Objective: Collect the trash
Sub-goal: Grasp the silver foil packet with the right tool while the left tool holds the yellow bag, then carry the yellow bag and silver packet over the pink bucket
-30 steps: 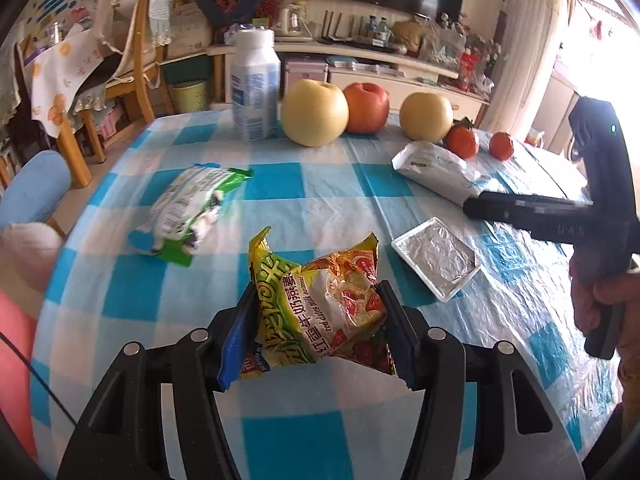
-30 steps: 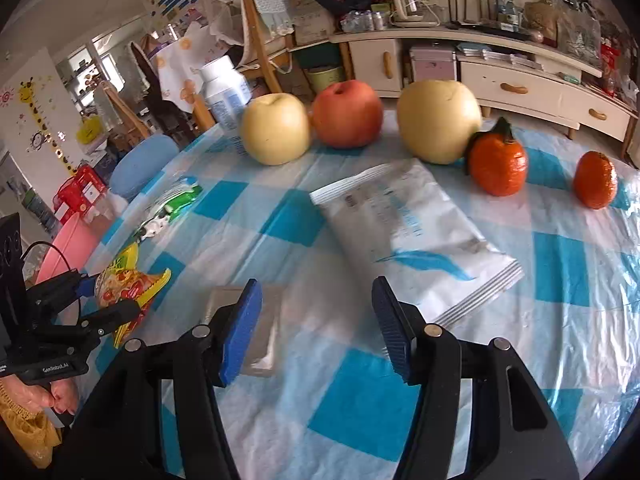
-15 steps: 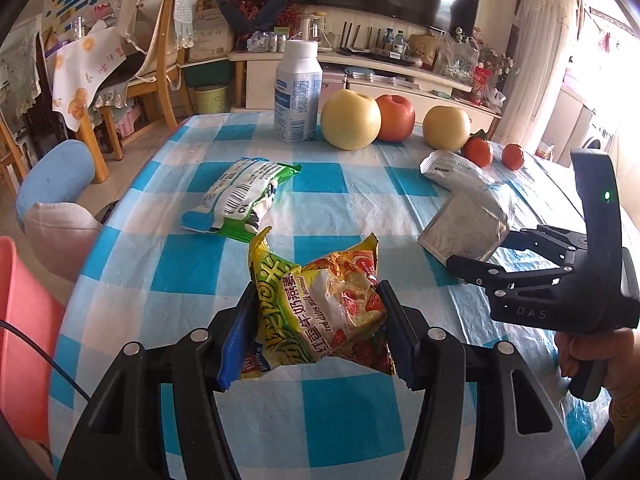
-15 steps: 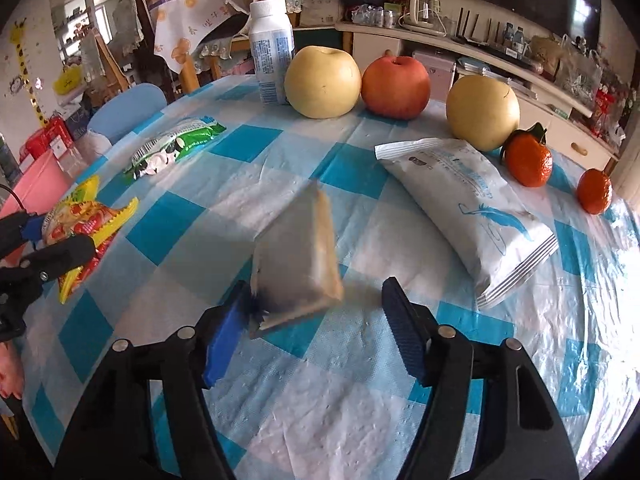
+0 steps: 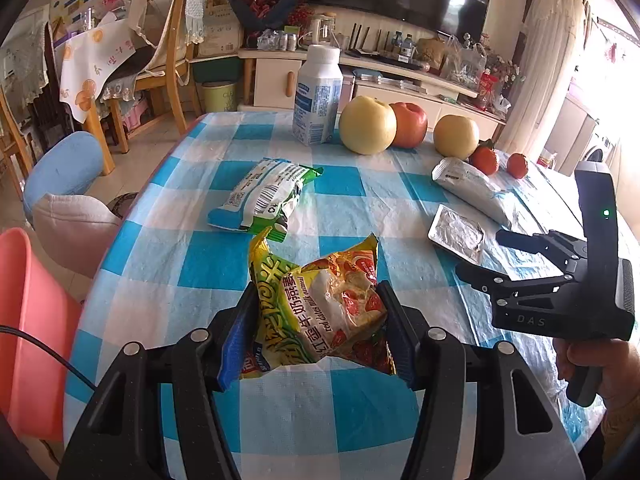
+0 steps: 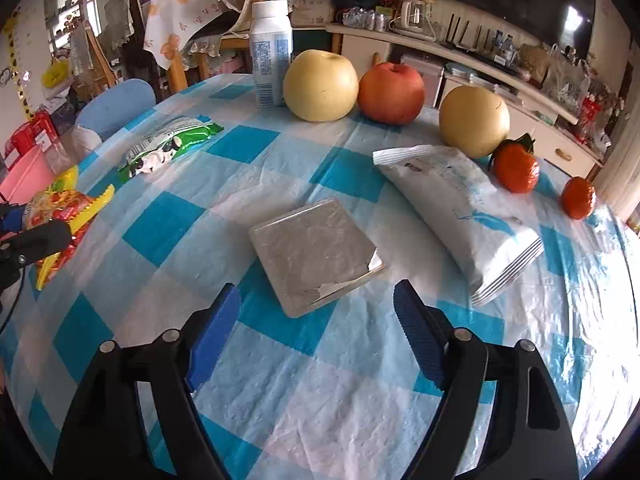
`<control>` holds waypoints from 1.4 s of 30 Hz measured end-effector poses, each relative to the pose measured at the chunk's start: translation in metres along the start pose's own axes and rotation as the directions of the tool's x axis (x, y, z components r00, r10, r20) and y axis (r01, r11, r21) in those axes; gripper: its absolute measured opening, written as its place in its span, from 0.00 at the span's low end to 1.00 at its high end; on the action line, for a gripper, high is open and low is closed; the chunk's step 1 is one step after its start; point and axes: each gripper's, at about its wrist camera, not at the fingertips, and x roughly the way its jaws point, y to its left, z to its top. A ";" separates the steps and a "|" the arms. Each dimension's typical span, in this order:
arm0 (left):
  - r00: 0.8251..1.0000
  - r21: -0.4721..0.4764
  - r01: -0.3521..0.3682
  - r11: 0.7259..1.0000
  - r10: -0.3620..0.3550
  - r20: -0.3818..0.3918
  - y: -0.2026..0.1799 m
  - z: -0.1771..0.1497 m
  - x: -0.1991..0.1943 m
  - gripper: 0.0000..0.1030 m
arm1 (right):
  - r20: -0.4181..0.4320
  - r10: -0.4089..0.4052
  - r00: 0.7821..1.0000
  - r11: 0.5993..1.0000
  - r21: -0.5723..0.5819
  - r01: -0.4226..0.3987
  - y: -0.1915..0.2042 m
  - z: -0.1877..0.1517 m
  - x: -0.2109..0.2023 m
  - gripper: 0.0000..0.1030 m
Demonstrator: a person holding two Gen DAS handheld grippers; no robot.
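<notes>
My left gripper [image 5: 316,328] is shut on a crumpled yellow and red oatmeal wrapper [image 5: 320,300], held above the checked tablecloth; the wrapper also shows in the right wrist view [image 6: 60,212]. My right gripper [image 6: 316,320] is open and empty, just behind a silver foil tray [image 6: 316,256] that lies flat on the table, also in the left wrist view [image 5: 456,236]. A green and white snack wrapper [image 5: 264,196] lies further back, also in the right wrist view [image 6: 168,148]. A white pouch [image 6: 460,208] lies to the right.
A white bottle [image 5: 316,96], two yellow pears [image 5: 368,124], a red apple [image 5: 408,124] and two small oranges [image 6: 516,164] stand along the far table edge. Chairs and a pink bin [image 5: 24,320] are off the table's left side.
The foil tray was lifted and tilted in my right gripper half a second ago; now it lies flat on the table and the right gripper is open. The left gripper keeps its wrapper.
</notes>
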 end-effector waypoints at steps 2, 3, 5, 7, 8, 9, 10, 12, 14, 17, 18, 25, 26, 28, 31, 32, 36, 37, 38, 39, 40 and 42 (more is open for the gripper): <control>1.000 0.006 0.001 1.000 -0.001 0.011 0.001 0.001 -0.004 0.58 | -0.001 -0.037 0.999 0.999 -0.013 0.037 -0.001 0.003 0.002 0.85; 1.000 0.006 0.004 1.000 -0.004 0.014 0.002 0.002 -0.006 0.58 | -0.003 -0.048 0.999 0.999 -0.016 0.048 -0.003 0.006 0.005 0.86; 1.000 -0.002 0.012 1.000 -0.012 0.017 0.004 0.003 -0.008 0.58 | -0.003 -0.048 0.999 0.999 -0.011 0.048 -0.008 0.010 0.009 0.87; 1.000 -0.010 0.014 1.000 -0.013 0.017 0.008 0.004 -0.010 0.58 | -0.010 0.018 1.000 1.000 0.023 -0.017 -0.016 0.015 0.017 0.87; 1.000 -0.016 0.013 1.000 -0.012 0.016 0.010 0.004 -0.010 0.58 | -0.019 0.039 0.999 0.999 0.039 -0.038 -0.019 0.017 0.020 0.87; 1.000 -0.022 0.013 1.000 -0.012 0.015 0.012 0.004 -0.011 0.58 | -0.024 0.052 0.998 0.997 0.051 -0.051 -0.022 0.018 0.024 0.87; 1.000 -0.028 0.014 0.999 -0.014 0.014 0.014 0.005 -0.011 0.58 | -0.025 0.064 0.998 0.996 0.057 -0.062 -0.023 0.019 0.027 0.87; 1.000 -0.036 0.016 0.999 -0.015 0.016 0.018 0.006 -0.013 0.58 | -0.025 0.070 0.997 0.996 0.056 -0.069 -0.022 0.020 0.030 0.88; 1.000 -0.045 0.016 0.999 -0.015 0.020 0.021 0.008 -0.014 0.58 | -0.029 0.063 0.998 0.998 0.029 -0.062 -0.016 0.020 0.030 0.87; 1.000 -0.054 0.011 0.998 -0.010 0.024 0.025 0.010 -0.017 0.58 | -0.023 0.040 0.999 0.999 0.007 -0.039 -0.008 0.020 0.029 0.80; 1.000 -0.055 0.010 0.998 -0.008 0.025 0.026 0.010 -0.018 0.58 | -0.024 0.047 0.999 0.999 0.017 -0.047 -0.008 0.020 0.029 0.73; 0.999 -0.059 -0.006 0.998 0.009 0.045 0.030 0.012 -0.028 0.58 | -0.014 0.000 1.000 0.998 0.061 0.001 0.002 0.017 0.024 0.65; 0.999 -0.059 -0.008 0.998 0.011 0.048 0.031 0.012 -0.030 0.58 | -0.014 -0.007 1.000 0.998 0.068 0.007 0.003 0.016 0.023 0.64; 0.998 -0.059 -0.014 0.998 0.017 0.058 0.032 0.012 -0.034 0.58 | -0.010 -0.022 1.000 0.997 0.071 0.023 0.007 0.014 0.019 0.64; 0.997 -0.061 -0.022 0.998 0.026 0.071 0.033 0.014 -0.040 0.58 | 0.008 -0.035 0.999 0.996 0.083 0.034 0.012 0.011 0.010 0.64; 0.997 -0.061 -0.026 0.998 0.031 0.077 0.034 0.015 -0.043 0.58 | 0.016 -0.038 0.999 0.995 0.089 0.037 0.014 0.010 0.006 0.64; 0.994 -0.060 -0.044 0.997 0.050 0.095 0.038 0.017 -0.051 0.58 | 0.049 -0.034 0.998 0.993 0.116 0.028 0.022 0.010 -0.011 0.64; 0.993 -0.063 -0.052 0.997 0.058 0.099 0.040 0.017 -0.053 0.58 | 0.056 -0.032 0.998 0.992 0.120 0.025 0.025 0.010 -0.015 0.64; 0.992 -0.065 -0.060 0.996 0.067 0.104 0.042 0.018 -0.055 0.58 | 0.064 -0.028 0.998 0.992 0.123 0.020 0.029 0.010 -0.019 0.64; 0.991 -0.069 -0.066 0.995 0.074 0.108 0.043 0.018 -0.057 0.58 | 0.070 -0.025 0.997 0.992 0.125 0.016 0.033 0.009 -0.023 0.64; 0.990 -0.072 -0.072 0.995 0.080 0.113 0.045 0.019 -0.059 0.58 | 0.075 -0.021 0.997 0.992 0.126 0.011 0.036 0.010 -0.026 0.64; 0.987 -0.076 -0.092 0.993 0.101 0.124 0.049 0.019 -0.063 0.58 | 0.082 -0.011 0.997 0.992 0.125 0.001 0.045 0.010 -0.032 0.64</control>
